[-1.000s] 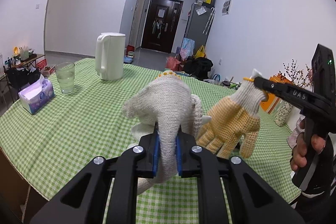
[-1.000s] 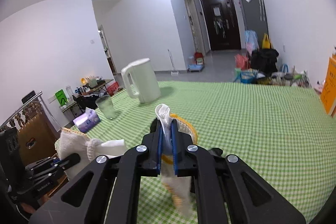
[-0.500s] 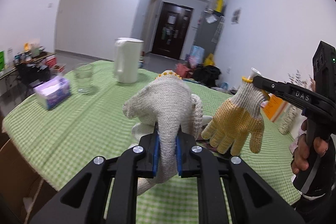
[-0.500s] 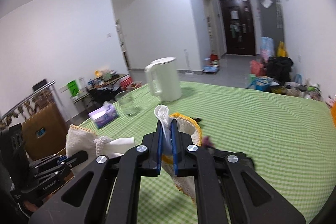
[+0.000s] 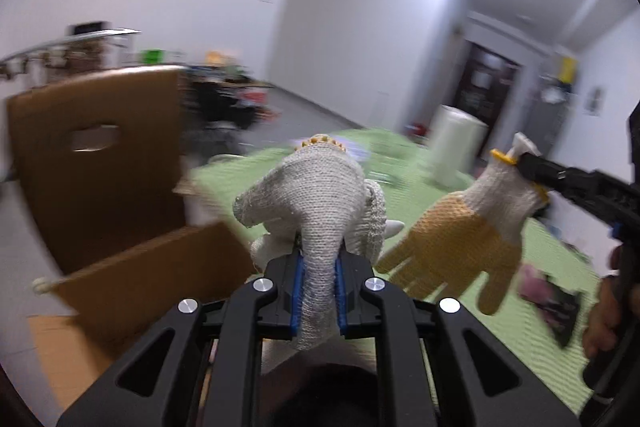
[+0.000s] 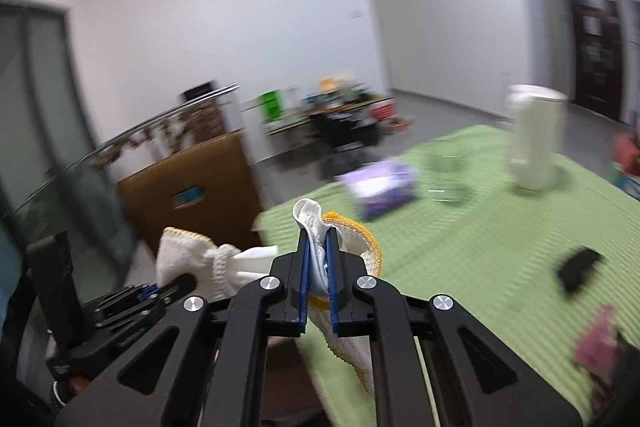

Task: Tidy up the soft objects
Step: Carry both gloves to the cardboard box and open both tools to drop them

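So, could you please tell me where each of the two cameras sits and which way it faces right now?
Left wrist view: it sits on the left gripper, looking forward along its fingers at the white glove it grips, a cardboard box and the green tablecloth; a hand holding the right gripper shows at right.
Right wrist view: it sits on the right gripper, looking past its yellow-edged glove over the table; the left gripper shows lower left.
Both views share the two gloves, the box, the tablecloth and a white kettle.
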